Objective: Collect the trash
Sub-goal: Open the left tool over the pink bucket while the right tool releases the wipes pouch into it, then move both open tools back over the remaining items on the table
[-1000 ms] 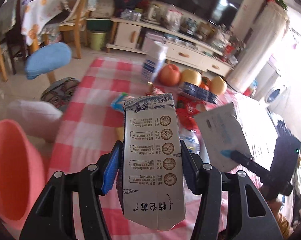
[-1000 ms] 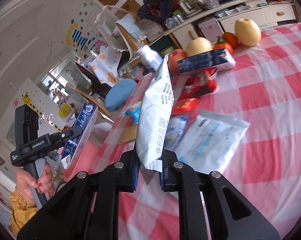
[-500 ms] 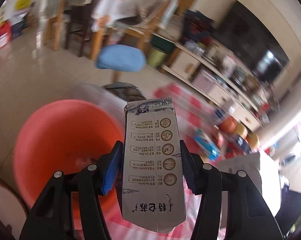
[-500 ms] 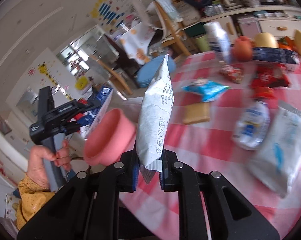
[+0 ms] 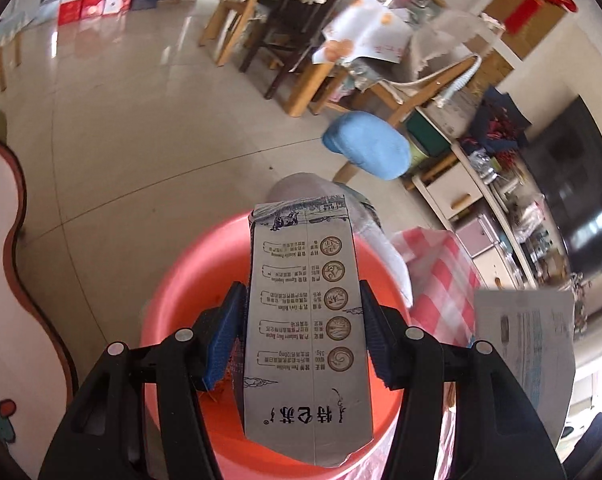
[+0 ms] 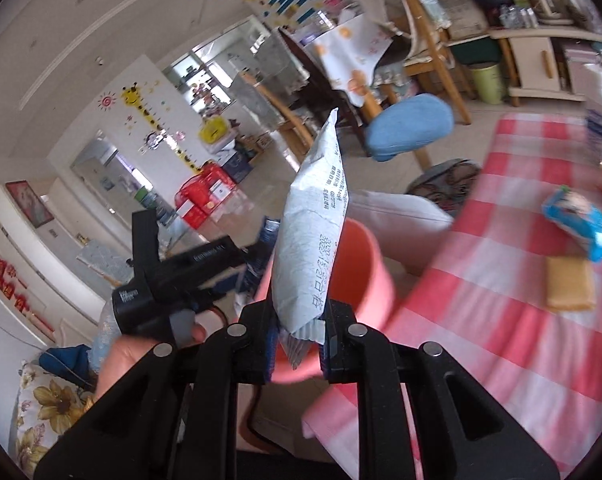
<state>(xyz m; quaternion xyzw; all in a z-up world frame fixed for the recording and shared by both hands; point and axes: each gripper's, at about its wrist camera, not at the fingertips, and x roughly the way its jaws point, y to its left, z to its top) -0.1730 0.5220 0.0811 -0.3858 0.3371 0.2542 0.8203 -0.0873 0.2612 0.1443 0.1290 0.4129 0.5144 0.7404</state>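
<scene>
Trash was on the move, and both pieces had been swung away from the table toward the bin within the last second.

From the left wrist view, the milk carton (image 5: 307,332) was seen clamped between the blue pads (image 5: 225,340) of the left gripper (image 5: 301,338), its printed face turned up to the camera. A second ago checked cloth and fruit had filled the background; now the red bucket (image 5: 181,292) lay directly beneath the carton, its rim ringing the claw on both sides. The jaws were held partly apart, spread only by the carton's width, and were pressed on its two side walls. The carton was judged to be lined up for a drop, with only a release left for it. At the right edge, the white snack bag (image 5: 529,344) was glimpsed, and the tablecloth (image 5: 441,272) had been pushed to the margin.

From the right wrist view, that same snack bag (image 6: 315,240) was shown standing on edge, its crimped bottom seam pinched in the right gripper (image 6: 297,340), the jaws nearly closed on the thin film. The table, which had filled this view before, was now left to the right side, with a blue wrapper (image 6: 581,228) and a tan packet (image 6: 569,284) lying uncollected on the cloth. The bucket (image 6: 361,264) was seen just behind the bag, so this piece was judged close but not yet over the opening. The left gripper's black body (image 6: 173,280) and the hand (image 6: 141,356) holding it were caught beside the bucket.
</scene>
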